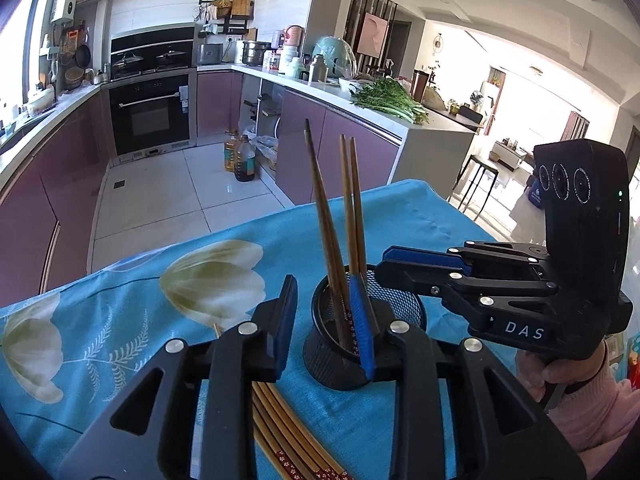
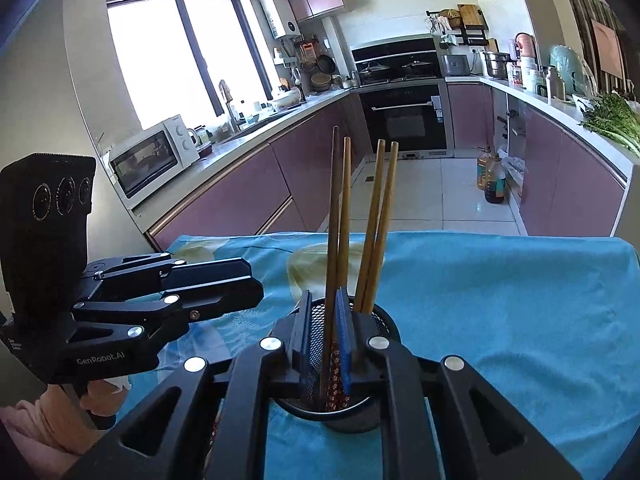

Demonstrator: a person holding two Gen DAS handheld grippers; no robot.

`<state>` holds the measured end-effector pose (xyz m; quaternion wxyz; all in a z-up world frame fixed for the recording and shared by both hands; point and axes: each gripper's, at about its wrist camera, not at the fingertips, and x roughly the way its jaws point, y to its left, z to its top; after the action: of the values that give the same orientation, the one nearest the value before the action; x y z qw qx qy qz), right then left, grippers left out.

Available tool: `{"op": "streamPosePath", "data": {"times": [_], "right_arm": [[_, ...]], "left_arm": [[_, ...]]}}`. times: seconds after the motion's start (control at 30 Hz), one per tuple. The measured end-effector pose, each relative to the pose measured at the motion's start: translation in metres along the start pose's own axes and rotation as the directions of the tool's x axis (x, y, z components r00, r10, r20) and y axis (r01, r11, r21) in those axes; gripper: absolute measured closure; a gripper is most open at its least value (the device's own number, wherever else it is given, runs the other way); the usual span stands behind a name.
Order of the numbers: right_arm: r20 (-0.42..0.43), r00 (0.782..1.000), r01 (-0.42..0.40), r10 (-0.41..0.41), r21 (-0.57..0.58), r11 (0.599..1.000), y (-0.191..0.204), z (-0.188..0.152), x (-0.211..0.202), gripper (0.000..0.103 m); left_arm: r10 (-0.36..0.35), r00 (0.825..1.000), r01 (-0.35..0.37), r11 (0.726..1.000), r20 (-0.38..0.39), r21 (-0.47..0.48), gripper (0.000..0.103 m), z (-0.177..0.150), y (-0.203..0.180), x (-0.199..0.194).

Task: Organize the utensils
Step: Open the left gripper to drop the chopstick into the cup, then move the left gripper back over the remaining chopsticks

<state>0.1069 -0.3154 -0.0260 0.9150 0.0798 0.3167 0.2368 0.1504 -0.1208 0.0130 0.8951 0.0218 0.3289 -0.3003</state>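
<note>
Our right gripper [image 2: 325, 344] stood narrow over the cup [image 2: 374, 408], its pads on either side of one chopstick [image 2: 329, 280], which already stood in the cup. We could not tell whether the pads pressed it or had let it go; we judged that the stick rested on the cup bottom, so the jaws were there only to guide it straight. Just right of this stick, three more leaned on the rim.

Our left gripper [image 1: 326, 328] was partly open and held nothing. Its right pad was in front of the cup, its left pad over the bare cloth [image 1: 420, 224]. Under it, close to us, lay the loose chopsticks [image 1: 288, 432] not yet sorted; we judged the left hand was placed there to take the next ones.

Both tools pointed forward and downward, side by side, the right hand [image 1: 560, 372] gripping its handle in a pink sleeve [image 1: 596, 408].
</note>
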Motion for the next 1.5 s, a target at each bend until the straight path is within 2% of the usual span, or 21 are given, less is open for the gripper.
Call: {"op": "streamPosePath", "data": {"times": [0.17,0.3,0.4,0.53,0.77,1.03,1.5], "right_arm": [[0.021,0.999,-0.034,0.035,-0.043,0.998,0.016,-0.005,-0.011,0.076],[0.006,0.997,-0.078,0.079,-0.111,0.991,0.037,-0.019,-0.016,0.068],[-0.044,0.994,-0.110,0.105,-0.136,0.985,0.050,-0.035,-0.009,0.064],[-0.124,0.986,-0.128,0.114,-0.112,0.985,0.054,-0.056,0.013,0.063],[-0.222,0.971,-0.105,0.092,-0.047,0.993,0.049,-0.086,0.046,0.062],[-0.248,0.966,-0.079,0.067,-0.037,0.996,0.051,-0.099,0.052,0.062],[-0.256,0.966,-0.061,0.044,-0.061,0.996,0.054,-0.101,0.059,0.062]], "left_arm": [[0.061,0.996,-0.060,0.998,0.061,-0.021,0.068,-0.019,0.013,-0.031],[0.111,0.991,-0.110,0.993,0.069,-0.031,0.065,-0.041,0.025,-0.048],[0.130,0.991,-0.128,0.991,0.035,-0.044,0.064,-0.061,0.034,-0.053],[0.154,0.988,-0.154,0.986,-0.016,-0.070,0.062,-0.089,0.043,-0.049],[0.179,0.975,-0.191,0.977,-0.129,-0.091,0.061,-0.128,0.046,-0.021],[0.175,0.965,-0.192,0.979,-0.194,-0.073,0.061,-0.142,0.043,-0.005],[0.171,0.958,-0.190,0.980,-0.231,-0.065,0.058,-0.144,0.043,0.009]]}}
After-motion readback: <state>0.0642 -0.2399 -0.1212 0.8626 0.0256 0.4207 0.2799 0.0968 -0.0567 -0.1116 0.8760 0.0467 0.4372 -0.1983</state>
